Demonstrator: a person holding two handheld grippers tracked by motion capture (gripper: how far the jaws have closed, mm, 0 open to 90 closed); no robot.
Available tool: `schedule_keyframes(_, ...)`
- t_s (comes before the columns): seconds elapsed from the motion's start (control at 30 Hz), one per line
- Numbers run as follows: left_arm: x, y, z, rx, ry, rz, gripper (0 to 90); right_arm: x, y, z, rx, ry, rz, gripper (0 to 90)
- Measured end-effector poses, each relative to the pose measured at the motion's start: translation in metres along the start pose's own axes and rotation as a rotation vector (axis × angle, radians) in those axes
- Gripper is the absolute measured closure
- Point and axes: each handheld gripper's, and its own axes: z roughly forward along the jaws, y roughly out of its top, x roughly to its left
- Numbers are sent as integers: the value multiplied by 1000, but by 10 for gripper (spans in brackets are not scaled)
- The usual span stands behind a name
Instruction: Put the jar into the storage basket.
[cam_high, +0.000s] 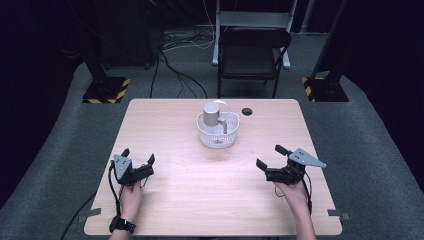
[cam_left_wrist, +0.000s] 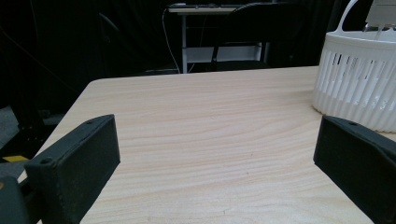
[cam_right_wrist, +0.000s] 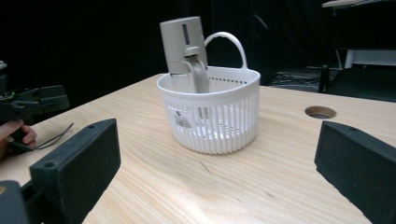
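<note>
**Both grippers at rest near the table's front, basket at centre rear**

Landmark: the white slatted basket (cam_high: 218, 131), which stands on the wooden table (cam_high: 185, 200) slightly toward its far edge. A grey cylindrical object with a spout-like arm (cam_high: 215, 116) stands upright inside the basket and rises above the rim.

Left gripper (cam_high: 138, 161): held low over the table, nearer the person than the basket and to its left, well apart from it. The left hand (cam_high: 131, 196) grips it from behind; a dark wristband sits on the wrist. Its jaws stand spread, with nothing between them.

Right gripper (cam_high: 270, 157): held nearer the person than the basket and to its right, well apart from it. The right hand (cam_high: 294, 192) grips it from behind. Its jaws stand spread and empty, angled toward the basket.

View differences:
- The left gripper view shows the basket's slatted wall (cam_left_wrist: 357, 84) at its right edge, and a bare table surface between the two jaws.
- The right gripper view shows the whole basket (cam_right_wrist: 212, 114), its loop handle (cam_right_wrist: 229, 44), a barcode label on the wall (cam_right_wrist: 183, 120), and the grey object (cam_right_wrist: 184, 46) in full. It also shows a round hole in the table (cam_right_wrist: 320, 112) to the right of the basket, and the left gripper (cam_right_wrist: 35, 103) far off to the left of the basket
- The high view shows a black folding chair (cam_high: 252, 52) beyond the basket, past the table's far edge
</note>
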Motion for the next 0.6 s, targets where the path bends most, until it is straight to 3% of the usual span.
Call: schedule_keyframes(0.6, 0, 0, 0, -3, 2, 2, 1, -12, -17, -16, 18, -46, 19, 0)
